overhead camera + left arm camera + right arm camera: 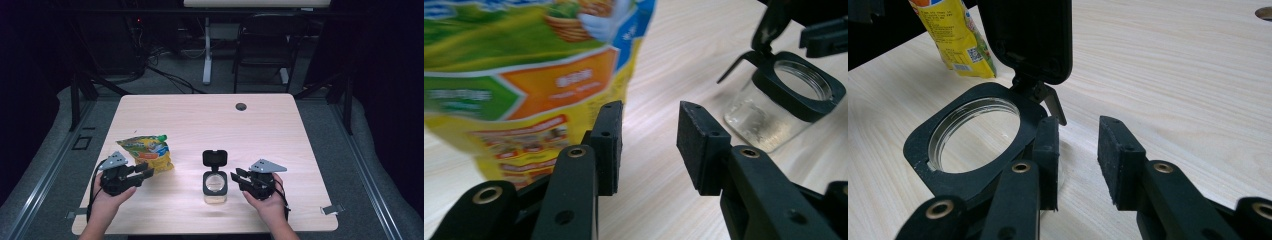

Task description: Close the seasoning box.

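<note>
A clear square jar (215, 192) with a black collar stands near the table's front edge, its flip lid (215, 158) hinged up and open. In the right gripper view the jar mouth (973, 145) looks empty, with the lid (1028, 35) standing behind it. My right gripper (235, 178) is open just right of the jar, nothing between its jaws (1078, 160). A yellow and green snack bag (147, 152) lies at the left. My left gripper (145, 171) is open beside the bag's near right corner. Its view shows the bag (524, 75) at left and the jar (784, 100) at right.
The light wood table (210, 120) has a round cable hole (241, 106) near its far edge. Behind the table stand a black chair (265, 45) and a white desk leg (207, 50) on a dark floor. A person's hands hold both grippers at the front edge.
</note>
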